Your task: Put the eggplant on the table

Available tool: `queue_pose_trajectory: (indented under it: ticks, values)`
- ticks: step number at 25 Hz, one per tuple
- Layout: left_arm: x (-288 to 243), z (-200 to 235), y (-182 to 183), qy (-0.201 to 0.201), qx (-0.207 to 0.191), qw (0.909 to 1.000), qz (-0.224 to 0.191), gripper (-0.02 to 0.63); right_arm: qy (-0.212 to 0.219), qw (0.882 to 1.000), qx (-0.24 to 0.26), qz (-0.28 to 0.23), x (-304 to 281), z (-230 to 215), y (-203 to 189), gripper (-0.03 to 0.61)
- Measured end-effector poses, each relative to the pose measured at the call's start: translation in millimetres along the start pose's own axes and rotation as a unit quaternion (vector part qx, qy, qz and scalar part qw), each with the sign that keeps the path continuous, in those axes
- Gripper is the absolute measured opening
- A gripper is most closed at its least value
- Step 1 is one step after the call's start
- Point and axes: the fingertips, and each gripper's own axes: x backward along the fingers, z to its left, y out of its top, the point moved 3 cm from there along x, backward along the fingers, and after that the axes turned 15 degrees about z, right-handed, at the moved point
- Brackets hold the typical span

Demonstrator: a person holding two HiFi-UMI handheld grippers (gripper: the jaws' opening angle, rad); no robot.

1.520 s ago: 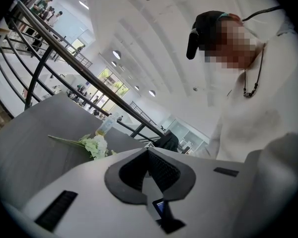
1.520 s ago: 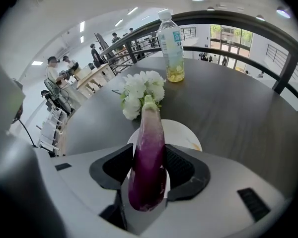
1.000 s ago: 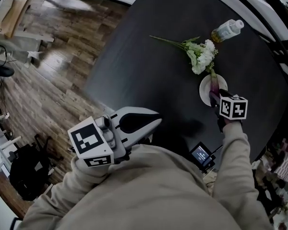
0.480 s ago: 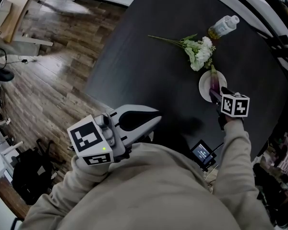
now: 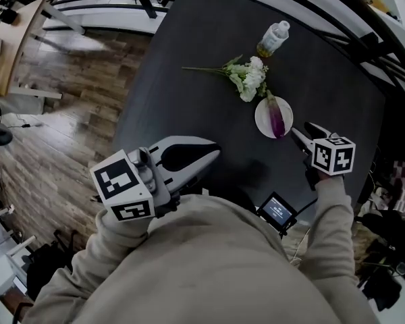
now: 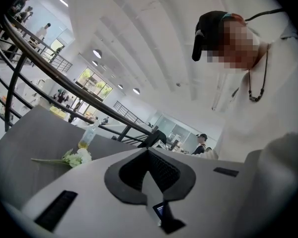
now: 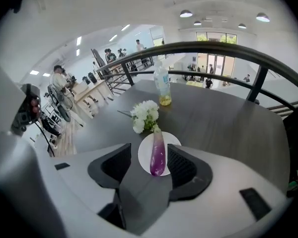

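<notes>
The dark table (image 5: 189, 79) had the eggplant (image 5: 277, 119) lying on the plate (image 5: 262, 113). My right gripper (image 5: 304, 130) hung beside the plate, jaws apart, just narrowed, empty; my left gripper (image 5: 214, 155) was closed. I judged it best to straddle the eggplant's middle squarely.

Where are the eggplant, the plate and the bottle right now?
eggplant (image 5: 276, 119), head view, middle of its purple body.
plate (image 5: 262, 119), head view, bare white part left of the eggplant.
bottle (image 5: 273, 39), head view, clear body below the cap.

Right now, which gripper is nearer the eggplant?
Right. The right gripper hangs beside the eggplant, its empty jaws just narrowed; the left gripper is far off at the table edge.
</notes>
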Motion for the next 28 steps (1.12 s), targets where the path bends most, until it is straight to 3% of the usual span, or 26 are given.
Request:
queue_pose_trajectory:
  ticks: [6, 9, 14, 19, 23, 28]
  values:
    - [-11.4, -21.7, 31.4, -0.041, -0.058, 0.9974, 0.007, 0.006, 0.032, 0.99, -0.028, -0.132, 96.9, 22.8, 3.6, 0.184]
    - [-14.9, -30.8, 47.8, -0.055, -0.087, 0.9946, 0.01, 0.006, 0.039, 0.978, -0.018, -0.206, 139.7, 43.0, 5.4, 0.057]
    - [-23.0, -46.6, 70.4, -0.081, -0.133, 0.9878, 0.012, 0.006, 0.053, 0.952, 0.025, -0.3, 202.0, 81.3, 2.1, 0.017]
    - [-34.0, -62.1, 88.1, -0.102, -0.159, 0.9819, 0.009, 0.006, 0.059, 0.932, 0.08, -0.35, 254.1, 130.4, -0.4, 0.014]
    - [-43.9, -74.2, 93.4, -0.128, -0.178, 0.9756, 0.011, 0.006, 0.059, 0.919, 0.088, -0.381, 274.3, 154.3, -4.2, 0.014]
    - [-44.0, -73.9, 95.6, -0.144, -0.185, 0.9721, 0.016, 0.006, 0.048, 0.916, 0.088, -0.389, 279.1, 165.8, -1.9, 0.014]
